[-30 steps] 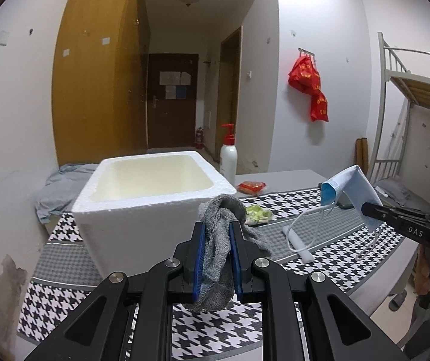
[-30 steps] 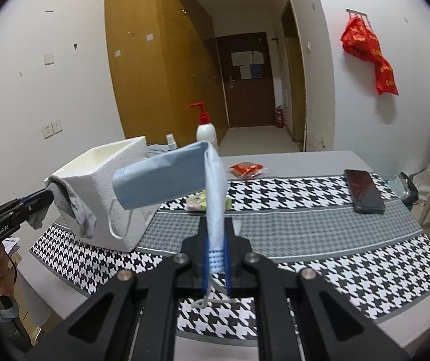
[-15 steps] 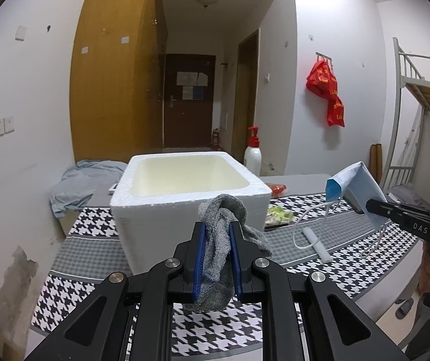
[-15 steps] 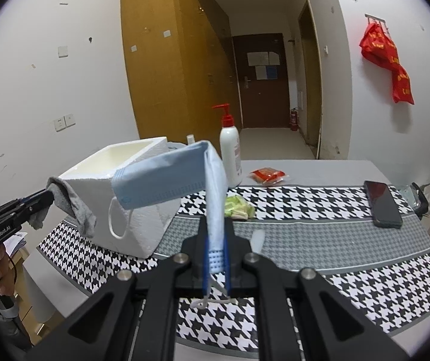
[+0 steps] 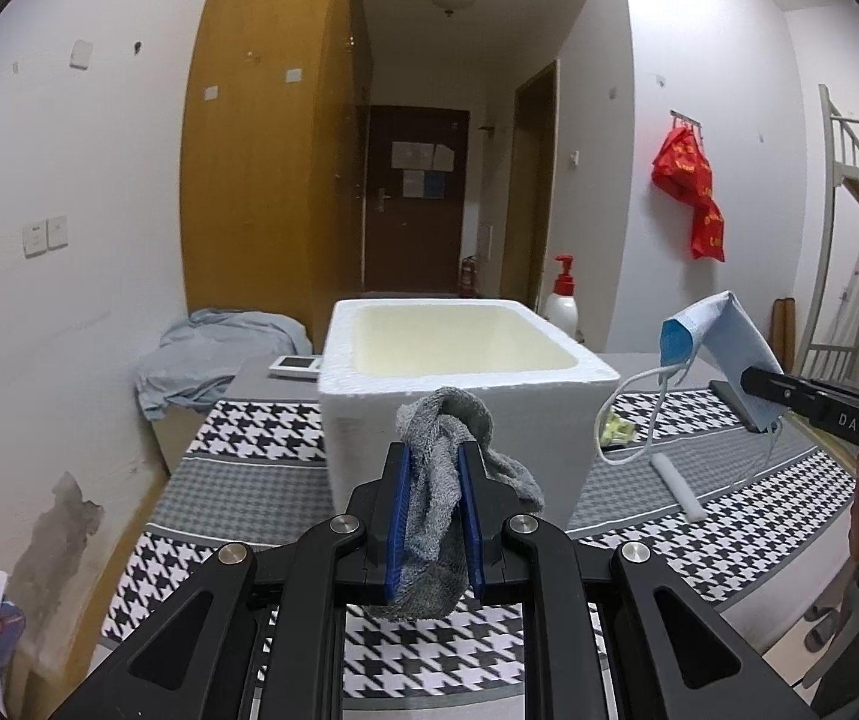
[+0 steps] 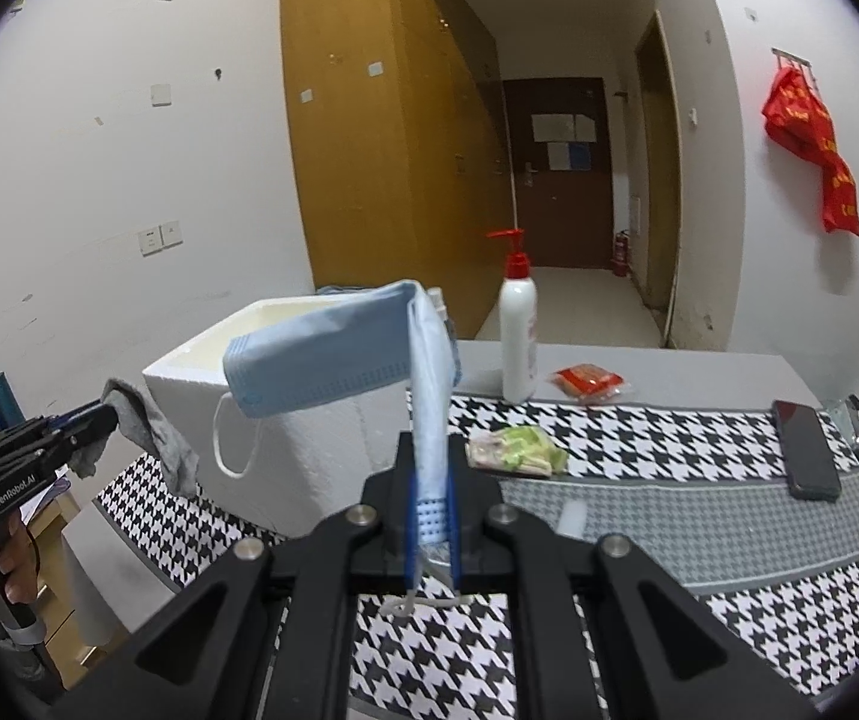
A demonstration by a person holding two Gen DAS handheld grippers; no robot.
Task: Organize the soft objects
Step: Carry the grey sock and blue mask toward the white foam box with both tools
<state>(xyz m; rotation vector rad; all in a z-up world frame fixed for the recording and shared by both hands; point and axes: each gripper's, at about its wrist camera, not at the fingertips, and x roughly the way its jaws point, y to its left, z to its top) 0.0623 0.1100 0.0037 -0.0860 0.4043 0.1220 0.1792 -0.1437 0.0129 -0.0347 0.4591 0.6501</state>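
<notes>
My left gripper [image 5: 434, 468] is shut on a grey knitted sock [image 5: 442, 456], which bunches above the blue pads and droops to the right. It hangs in front of the near wall of a white foam box [image 5: 459, 360], whose open top looks empty. My right gripper [image 6: 429, 480] is shut on a blue face mask [image 6: 333, 369] that stands up and folds over to the left, ear loops dangling. In the left wrist view the mask [image 5: 723, 348] and right gripper [image 5: 756, 384] hover right of the box. In the right wrist view the left gripper [image 6: 106, 417] holds the sock [image 6: 153, 438] left of the box [image 6: 285, 420].
A houndstooth cloth [image 6: 669, 516] covers the table. On it lie a green-wrapped packet [image 6: 519, 450], a red packet [image 6: 591, 381], a pump bottle [image 6: 518, 336], a black phone [image 6: 804, 450] and a white tube [image 5: 675, 486]. Behind the box are a remote [image 5: 294, 366] and crumpled blue fabric [image 5: 207, 354].
Both views have drifted level across the room, so the foam box now sits more centred before the left gripper. Sock and mask stay gripped as before.
</notes>
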